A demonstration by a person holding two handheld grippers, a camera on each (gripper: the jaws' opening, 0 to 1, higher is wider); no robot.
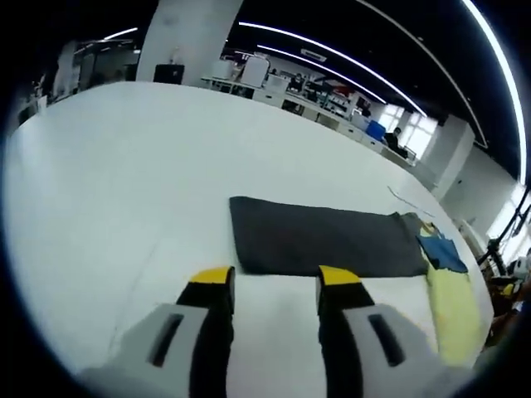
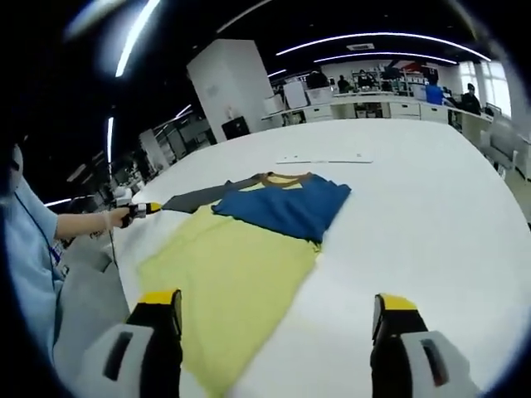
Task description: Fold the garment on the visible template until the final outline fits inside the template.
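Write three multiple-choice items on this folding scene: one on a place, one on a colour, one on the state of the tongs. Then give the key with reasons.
1. In the right gripper view, where does the blue garment lie?
A. On the far end of the yellow-green cloth
B. Hanging off the table
C. Under the right tongs

2. What colour is the folded cloth ahead of the left tongs?
A. Red
B. Dark grey
C. White

3. How do the right tongs stand?
A. Shut on the blue garment
B. Shut on the yellow-green cloth
C. Open, holding nothing

Key: 1 A, blue overlaps the yellow-green's far end; 2 B, it is dark grey on the white table; 3 C, the jaws stand wide apart.
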